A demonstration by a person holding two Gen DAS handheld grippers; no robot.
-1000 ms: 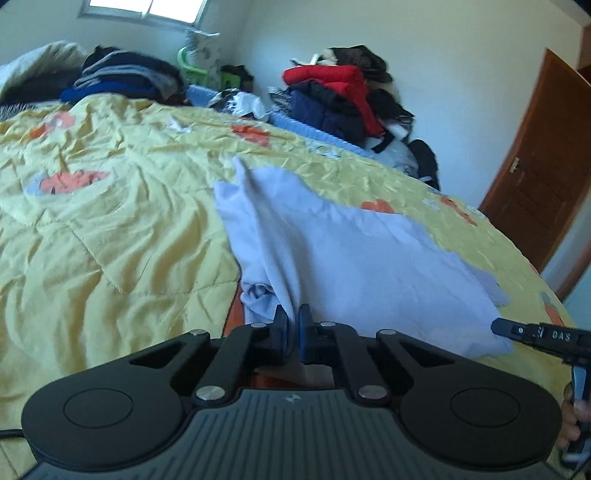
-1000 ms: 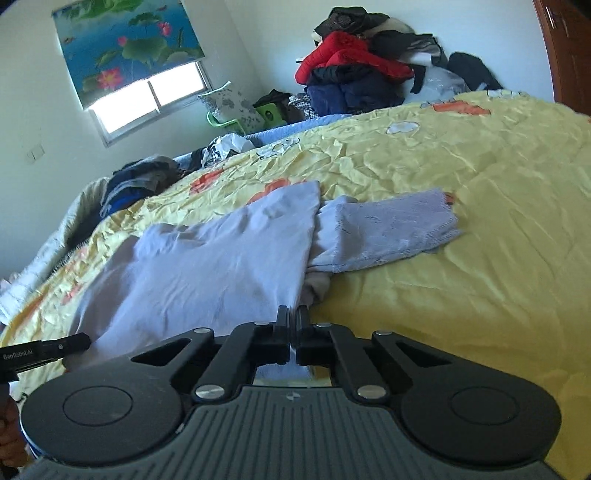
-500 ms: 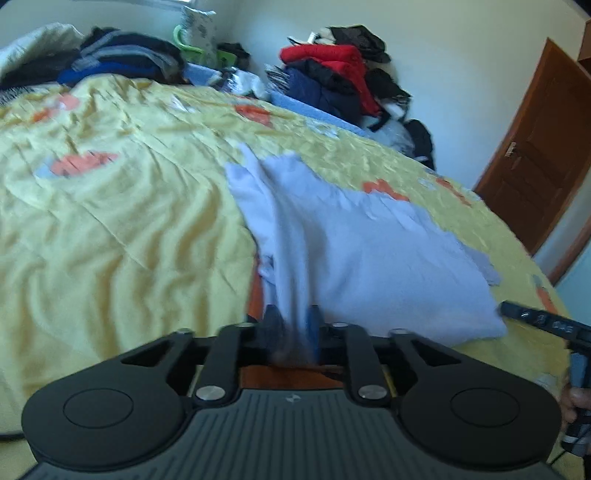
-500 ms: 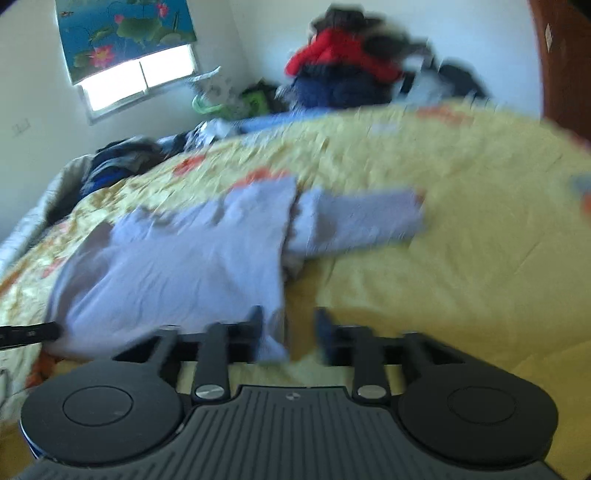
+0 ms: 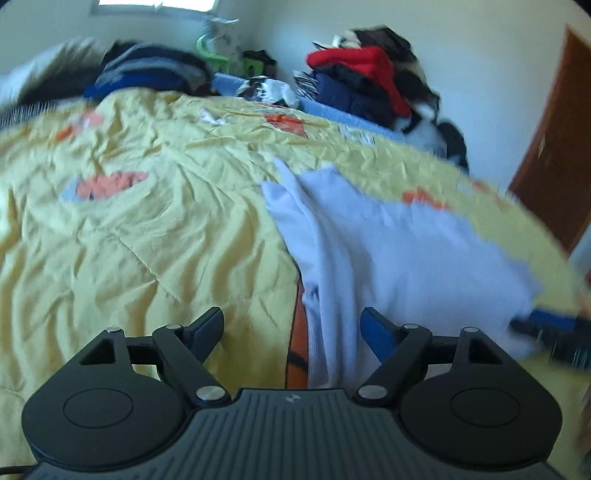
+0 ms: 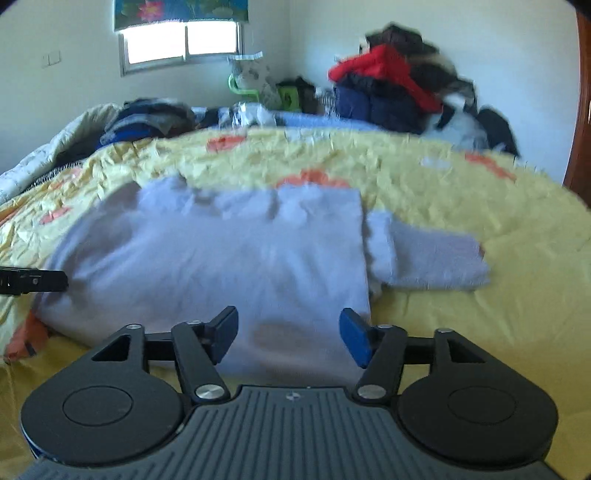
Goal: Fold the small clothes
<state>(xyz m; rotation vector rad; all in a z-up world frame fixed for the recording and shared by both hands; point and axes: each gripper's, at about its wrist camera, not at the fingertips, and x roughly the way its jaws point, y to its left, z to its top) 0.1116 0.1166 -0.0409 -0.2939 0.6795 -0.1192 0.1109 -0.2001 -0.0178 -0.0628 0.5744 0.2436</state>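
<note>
Both jaws are opening wide, left gripper (image 5: pixel 292 328) and right gripper (image 6: pixel 288 330) gripping nothing above the lavender garment (image 6: pixel 221 258).

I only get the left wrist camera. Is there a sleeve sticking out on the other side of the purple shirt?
Observer: Yes. In the right wrist view one sleeve lies out flat to the right of the folded shirt, on the yellow quilt.
Operator: Is the other grabber holding the shirt?
Observer: No. The right gripper has its jaws opening; the shirt's near edge lies between them, but the pads are not pressing it.
Operator: What's over the window?
Observer: A blind with pink lotus flowers, which your view cuts off.
</note>
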